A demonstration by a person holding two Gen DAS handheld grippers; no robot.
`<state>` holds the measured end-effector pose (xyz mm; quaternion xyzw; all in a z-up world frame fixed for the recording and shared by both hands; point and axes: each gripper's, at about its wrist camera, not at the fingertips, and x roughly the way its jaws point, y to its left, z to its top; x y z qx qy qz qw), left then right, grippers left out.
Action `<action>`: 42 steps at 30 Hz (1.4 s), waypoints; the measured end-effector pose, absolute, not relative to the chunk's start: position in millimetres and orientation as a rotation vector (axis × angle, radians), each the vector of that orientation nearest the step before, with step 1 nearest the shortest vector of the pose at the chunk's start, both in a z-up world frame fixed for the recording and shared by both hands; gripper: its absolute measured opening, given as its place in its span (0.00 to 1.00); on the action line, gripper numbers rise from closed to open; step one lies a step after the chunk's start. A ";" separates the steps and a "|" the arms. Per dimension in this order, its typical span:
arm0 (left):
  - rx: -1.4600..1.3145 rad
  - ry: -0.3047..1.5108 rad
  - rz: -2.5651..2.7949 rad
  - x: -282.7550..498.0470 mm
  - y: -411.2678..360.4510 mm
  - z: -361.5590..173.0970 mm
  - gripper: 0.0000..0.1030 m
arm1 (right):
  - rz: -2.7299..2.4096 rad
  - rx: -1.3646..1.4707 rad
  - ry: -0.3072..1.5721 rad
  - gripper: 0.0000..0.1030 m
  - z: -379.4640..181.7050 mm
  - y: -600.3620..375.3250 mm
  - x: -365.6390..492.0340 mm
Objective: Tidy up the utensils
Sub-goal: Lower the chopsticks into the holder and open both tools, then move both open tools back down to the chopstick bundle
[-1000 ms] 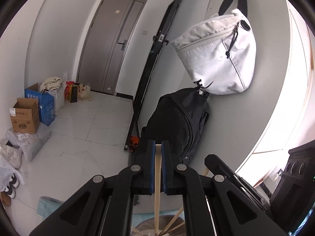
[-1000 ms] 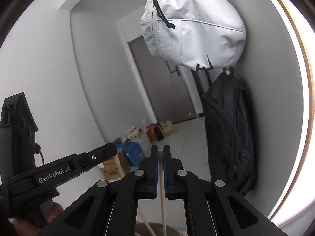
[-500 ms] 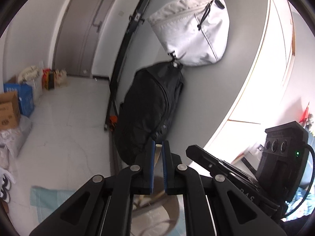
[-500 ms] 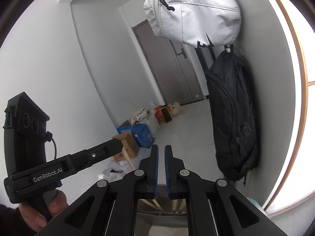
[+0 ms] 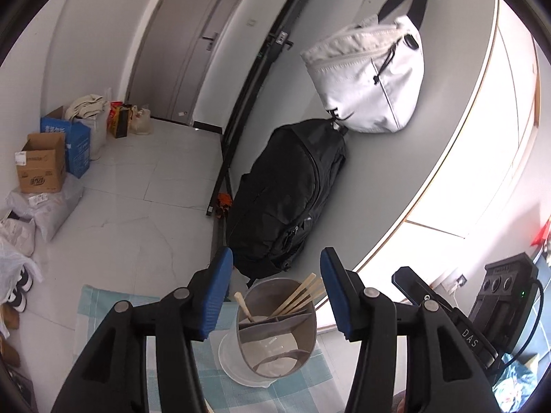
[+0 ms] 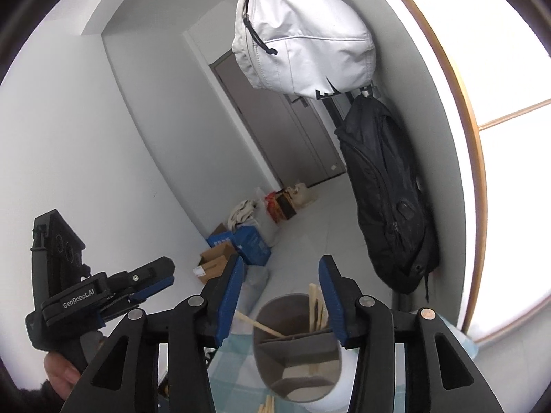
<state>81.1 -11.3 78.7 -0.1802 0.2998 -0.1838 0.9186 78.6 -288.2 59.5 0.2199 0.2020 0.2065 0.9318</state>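
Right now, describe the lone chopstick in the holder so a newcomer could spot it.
Start at the blue-and-white checked cloth; on it stands a round grey utensil holder with inner dividers. The single pale wooden chopstick leans toward the holder's left rim, apart from the bundle of wooden chopsticks fanned to the right.

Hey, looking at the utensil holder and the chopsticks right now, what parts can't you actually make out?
- Holder base, left wrist view: seen from above, its own wall hides it.
- Chopsticks' lower ends, both views: down inside the compartments.
- Loose sticks on the cloth, right wrist view: cut off by the bottom edge.
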 end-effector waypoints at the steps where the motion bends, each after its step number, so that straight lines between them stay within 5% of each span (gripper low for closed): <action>1: -0.367 0.613 -0.366 76.3 -9.8 80.1 0.46 | 0.416 0.449 0.407 0.48 61.8 -289.9 73.5; 6: -0.343 0.588 -0.305 57.4 -7.5 85.6 0.61 | 0.424 0.422 0.389 0.55 71.3 -286.2 52.3; 15: -0.317 0.551 -0.247 18.2 -1.0 95.2 0.63 | 0.459 0.334 0.367 0.69 83.4 -261.1 13.7; 18: -0.309 0.532 -0.218 3.6 2.1 96.5 0.81 | 0.470 0.296 0.363 0.69 83.5 -251.8 1.2; 31: -0.242 0.541 -0.103 -24.1 15.2 49.8 0.82 | 0.517 0.150 0.391 0.81 56.2 -211.6 -39.3; 42: -0.289 0.676 -0.017 0.0 46.0 -20.1 0.82 | 0.540 -0.023 0.659 0.82 -11.2 -175.3 -7.5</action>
